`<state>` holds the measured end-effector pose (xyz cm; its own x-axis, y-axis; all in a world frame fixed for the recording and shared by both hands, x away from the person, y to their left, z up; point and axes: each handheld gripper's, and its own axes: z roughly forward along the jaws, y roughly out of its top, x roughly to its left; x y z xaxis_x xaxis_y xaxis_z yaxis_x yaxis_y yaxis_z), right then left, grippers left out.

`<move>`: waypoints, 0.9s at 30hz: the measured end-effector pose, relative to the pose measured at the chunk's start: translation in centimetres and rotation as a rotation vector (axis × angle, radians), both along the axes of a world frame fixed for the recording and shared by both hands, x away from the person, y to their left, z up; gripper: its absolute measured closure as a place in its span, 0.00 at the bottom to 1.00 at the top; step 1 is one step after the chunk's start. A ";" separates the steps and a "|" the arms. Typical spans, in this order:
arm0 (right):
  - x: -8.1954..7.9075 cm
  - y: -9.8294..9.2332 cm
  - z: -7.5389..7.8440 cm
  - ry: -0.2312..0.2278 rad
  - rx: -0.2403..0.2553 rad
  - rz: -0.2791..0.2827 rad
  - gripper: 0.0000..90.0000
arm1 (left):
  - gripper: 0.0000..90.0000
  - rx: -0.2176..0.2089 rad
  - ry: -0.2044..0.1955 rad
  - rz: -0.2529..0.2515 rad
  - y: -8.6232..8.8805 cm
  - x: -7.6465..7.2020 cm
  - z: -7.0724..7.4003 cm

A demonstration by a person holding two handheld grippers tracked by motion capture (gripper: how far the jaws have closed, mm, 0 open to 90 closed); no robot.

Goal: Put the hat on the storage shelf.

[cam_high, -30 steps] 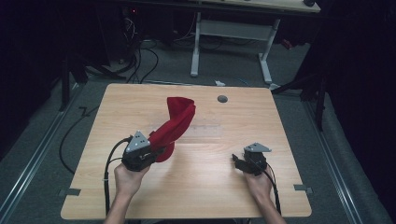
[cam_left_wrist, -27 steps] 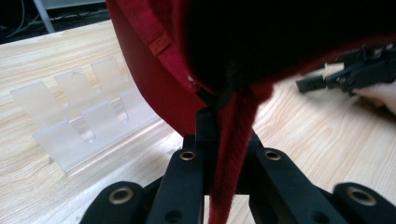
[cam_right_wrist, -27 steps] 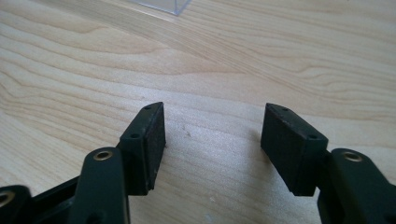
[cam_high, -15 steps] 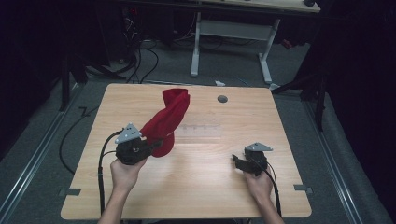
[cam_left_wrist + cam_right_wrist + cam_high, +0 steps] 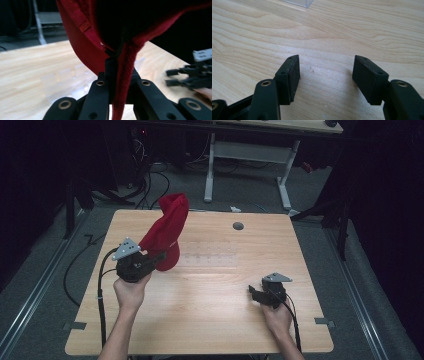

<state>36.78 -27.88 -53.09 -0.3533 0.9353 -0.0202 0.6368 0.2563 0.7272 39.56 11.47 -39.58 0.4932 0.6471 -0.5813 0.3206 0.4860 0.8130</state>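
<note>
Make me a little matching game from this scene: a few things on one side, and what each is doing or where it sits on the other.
Things:
1. red cloth
2. left gripper
3. right gripper
4. clear box

States:
A. jaws apart, nothing between them
B. lying on the table's middle
C. hanging lifted above the table
D. clamped on fabric

Pairs: 1-C, 2-D, 3-A, 4-B

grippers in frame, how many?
2. The left gripper, at the table's left, is shut on the red cloth, held up off the table. The right gripper, near the table's right front, rests open with nothing between its jaws.
</note>
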 end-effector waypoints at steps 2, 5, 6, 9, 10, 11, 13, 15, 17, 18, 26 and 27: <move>0.0 0.0 0.0 0.000 0.000 0.000 0.43 | 0.95 0.004 -0.012 0.014 0.0 0.5 0.0; 0.0 0.0 0.0 0.002 0.001 -0.001 0.43 | 0.95 0.024 -0.025 0.043 0.1 1.3 -0.2; 0.0 0.0 0.0 0.002 0.001 -0.001 0.43 | 0.95 0.022 -0.021 0.050 0.3 1.6 -0.3; 0.0 0.0 0.0 0.002 0.001 -0.001 0.43 | 0.95 0.034 -0.022 0.083 0.6 2.2 -0.7; 0.0 0.0 0.0 0.001 0.001 0.000 0.43 | 0.95 0.037 -0.022 0.091 0.7 2.4 -0.8; 0.0 0.0 0.0 0.002 0.001 -0.001 0.43 | 0.95 0.042 -0.025 0.096 0.7 2.6 -0.9; 0.0 0.0 0.0 0.002 0.002 -0.001 0.43 | 0.95 0.047 -0.016 0.107 0.7 3.1 -1.2; 0.0 0.0 0.0 0.001 0.000 0.001 0.43 | 0.95 0.059 -0.016 0.114 0.6 3.5 -1.6; 0.0 0.0 0.0 0.001 0.000 0.002 0.42 | 0.95 0.072 -0.019 0.120 0.3 3.9 -2.0; 0.0 0.0 0.0 0.001 0.000 0.001 0.42 | 0.95 0.080 -0.020 0.124 0.3 4.0 -2.2; 0.0 0.0 0.0 0.001 -0.001 0.001 0.42 | 0.95 0.069 -0.008 0.172 1.1 4.8 -3.3; 0.0 0.0 0.0 0.000 -0.001 0.002 0.42 | 0.95 0.064 -0.005 0.173 1.3 4.9 -3.5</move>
<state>36.75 -27.87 -53.09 -0.3550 0.9346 -0.0213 0.6364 0.2583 0.7268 44.47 12.73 -43.09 0.3741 0.7581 -0.5341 0.2321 0.4811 0.8454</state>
